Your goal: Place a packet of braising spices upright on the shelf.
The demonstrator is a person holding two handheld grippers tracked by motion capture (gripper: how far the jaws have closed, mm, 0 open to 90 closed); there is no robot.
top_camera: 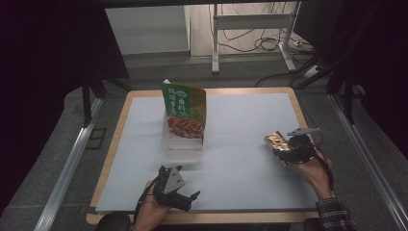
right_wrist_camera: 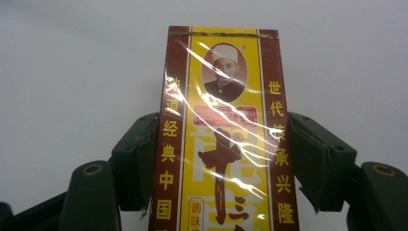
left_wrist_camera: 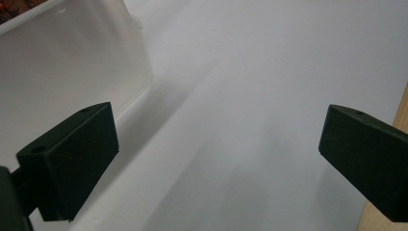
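Lab: curtained rig, floor cables [top_camera: 250, 41]

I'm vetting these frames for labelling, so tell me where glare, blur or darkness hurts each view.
High view: dim, with dark edges, and the green packet in the clear bin is soft. Left gripper view: the left gripper jaws and the bin wall are out of focus. Right gripper view: white glare streaks the yellow box's wrap, though the right gripper clamps it sharply.

In the right gripper view we lose the lower end of the yellow-and-brown box [right_wrist_camera: 223, 139] at the bottom edge — its sides sit covered by the jaws. In the left gripper view the clear container [left_wrist_camera: 72, 62] is cut off at the upper left — blurred too.
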